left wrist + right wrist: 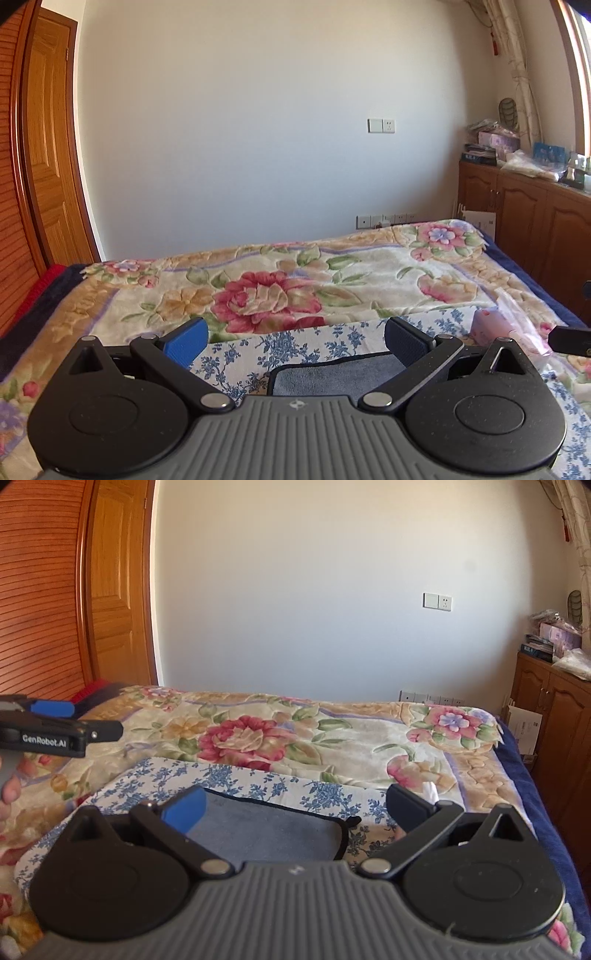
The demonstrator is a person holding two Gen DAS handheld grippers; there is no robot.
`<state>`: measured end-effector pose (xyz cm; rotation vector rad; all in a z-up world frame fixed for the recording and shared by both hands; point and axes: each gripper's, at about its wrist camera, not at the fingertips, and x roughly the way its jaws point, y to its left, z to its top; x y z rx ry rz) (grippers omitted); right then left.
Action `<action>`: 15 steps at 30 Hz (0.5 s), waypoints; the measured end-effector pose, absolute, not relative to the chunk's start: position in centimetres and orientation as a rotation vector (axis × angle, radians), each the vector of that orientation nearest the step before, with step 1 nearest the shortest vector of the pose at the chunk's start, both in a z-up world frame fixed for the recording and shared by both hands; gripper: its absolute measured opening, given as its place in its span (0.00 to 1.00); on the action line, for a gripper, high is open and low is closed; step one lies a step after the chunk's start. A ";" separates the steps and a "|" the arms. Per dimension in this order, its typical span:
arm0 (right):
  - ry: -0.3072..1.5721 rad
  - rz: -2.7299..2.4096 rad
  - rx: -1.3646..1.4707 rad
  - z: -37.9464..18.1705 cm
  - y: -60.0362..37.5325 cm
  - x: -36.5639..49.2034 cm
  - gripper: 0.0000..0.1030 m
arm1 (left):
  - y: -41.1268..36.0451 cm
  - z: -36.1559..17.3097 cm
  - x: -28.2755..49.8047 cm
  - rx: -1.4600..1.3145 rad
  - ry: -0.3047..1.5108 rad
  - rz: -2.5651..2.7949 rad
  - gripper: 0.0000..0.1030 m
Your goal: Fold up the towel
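We face a plain white wall [240,129] with a switch and socket plate [381,126] and a row of sockets [386,220] low behind the bed [332,266], which wears a floral blanket. A wooden door [110,590] stands at left beside a slatted wooden panel [37,590]. At right, cluttered wooden cabinets [517,206] sit below a patterned curtain [517,62], with sunlight entering there.

The towel [266,834] was soft matt grey cloth with a dark sewn edge. Under it lay thin printed cotton cloth [258,779] on a plush flowered blanket [332,266]. The cabinet [524,218] was glossy varnished wood; the grippers looked like matt black plastic.
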<state>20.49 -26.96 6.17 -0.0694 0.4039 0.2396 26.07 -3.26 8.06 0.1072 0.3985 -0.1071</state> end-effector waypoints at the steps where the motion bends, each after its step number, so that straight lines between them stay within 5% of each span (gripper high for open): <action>1: 0.403 0.238 -0.071 6.3 -27.0 20.2 1.00 | -3.3 8.4 25.6 0.105 0.394 -0.107 1.00; 15: 0.395 0.224 -0.078 7.2 -26.6 16.1 1.00 | -3.6 10.7 19.7 0.107 0.376 -0.115 1.00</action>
